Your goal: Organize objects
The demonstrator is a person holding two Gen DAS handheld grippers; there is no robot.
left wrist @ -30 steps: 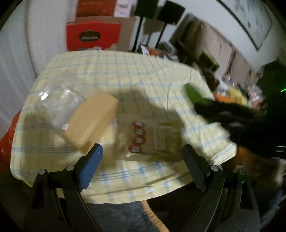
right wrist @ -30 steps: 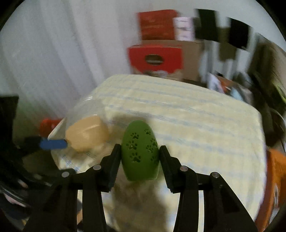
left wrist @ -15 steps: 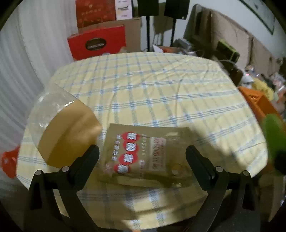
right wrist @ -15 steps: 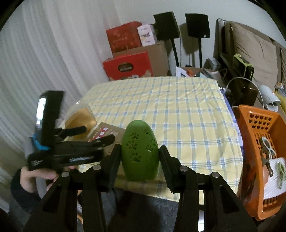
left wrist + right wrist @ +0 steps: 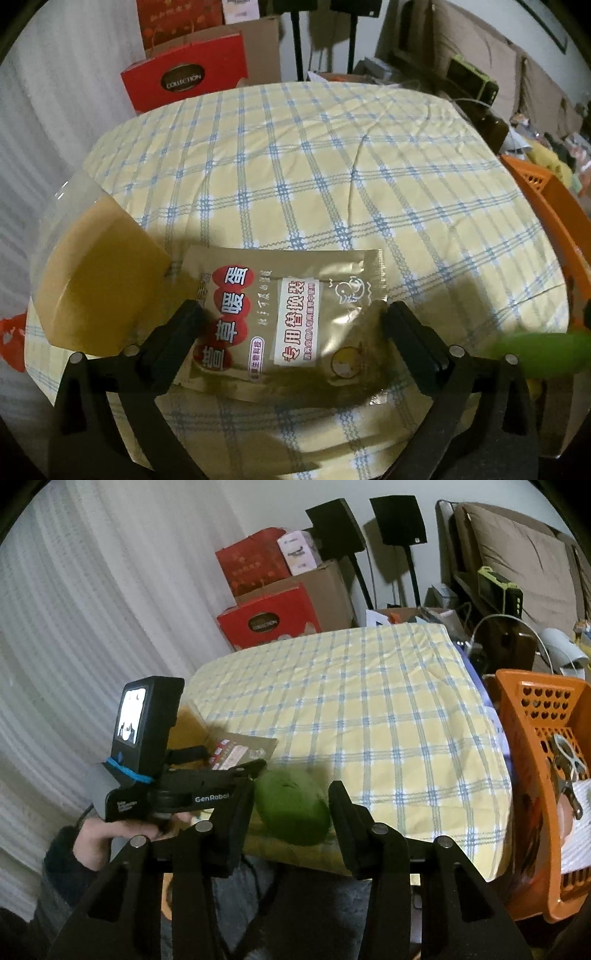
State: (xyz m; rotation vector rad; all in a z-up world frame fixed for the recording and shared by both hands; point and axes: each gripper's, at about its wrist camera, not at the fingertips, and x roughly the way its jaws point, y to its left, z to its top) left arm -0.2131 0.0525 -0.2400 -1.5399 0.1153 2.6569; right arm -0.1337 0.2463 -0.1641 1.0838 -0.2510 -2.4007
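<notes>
From the left wrist, we look down on the checked surface (image 5: 332, 177) with our left gripper (image 5: 291, 332) spread wide and its jaws opening further. The gold foil packet (image 5: 291, 325) lies flat on the cloth between the fingers, touched by neither pad. Just beside the packet's left edge sits the tan block in a clear wrapper (image 5: 99, 284), close against the left finger (image 5: 173, 343). A green blur (image 5: 535, 354) well to the packet's right is the egg carried by our other hand.

From the right wrist, our right gripper (image 5: 291, 812) is closed at a middling width on the green egg-shaped toy (image 5: 291, 806), held over the near edge of the surface (image 5: 369, 709). To the egg's left, a hand (image 5: 110, 834) holds the left gripper (image 5: 221, 760) over the packet (image 5: 240, 751). The orange basket (image 5: 517, 760), already holding a few items, stands beside the surface, well to the egg's right.

The risks, as we judge them: the packet is thin and flat, so the fingers may skid over the foil or bunch the cloth instead of lifting it. The left finger may also nudge or catch the wrapped block. The smooth, rounded egg could slip from its grip if it is swung quickly toward the basket.
</notes>
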